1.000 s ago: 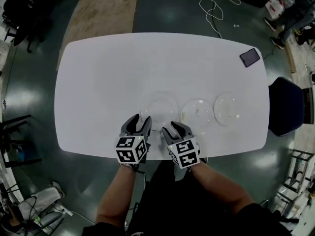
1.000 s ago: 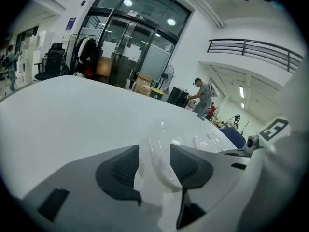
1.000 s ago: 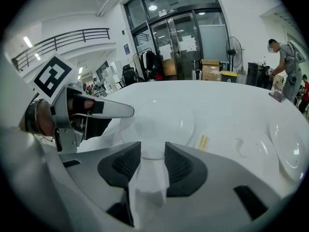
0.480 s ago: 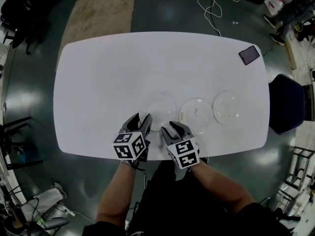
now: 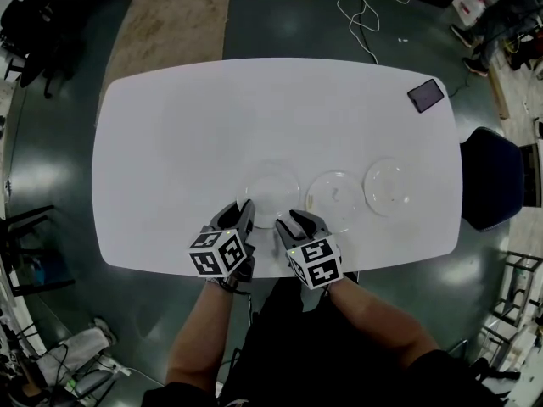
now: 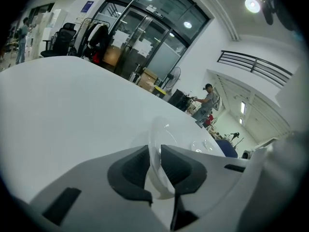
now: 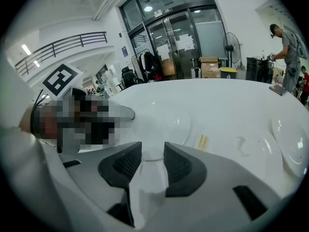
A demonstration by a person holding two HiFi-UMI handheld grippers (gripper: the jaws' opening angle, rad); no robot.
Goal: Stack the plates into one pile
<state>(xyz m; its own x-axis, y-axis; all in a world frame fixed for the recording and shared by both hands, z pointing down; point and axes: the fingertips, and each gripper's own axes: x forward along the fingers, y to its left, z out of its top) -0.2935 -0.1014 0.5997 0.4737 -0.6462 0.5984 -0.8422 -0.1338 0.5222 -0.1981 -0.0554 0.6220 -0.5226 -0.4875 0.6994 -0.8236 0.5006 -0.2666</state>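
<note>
I log one white table [image 5: 187, 142].

Clear plates, three in all: left plate [image 5: 271, 192], middle plate [image 5: 337, 200], right plate [image 5: 390, 186].

Dark phone [image 5: 426, 96]: one.

Dark blue chair [image 5: 490, 181]: one.

Brown floor mat [image 5: 174, 32]: one.

White cable [image 5: 363, 11] looped on the floor: one.

Grippers in my charge, two: left gripper [image 5: 243, 214], its jaws closing with the left plate's rim between them, and right gripper [image 5: 293, 224].
</note>
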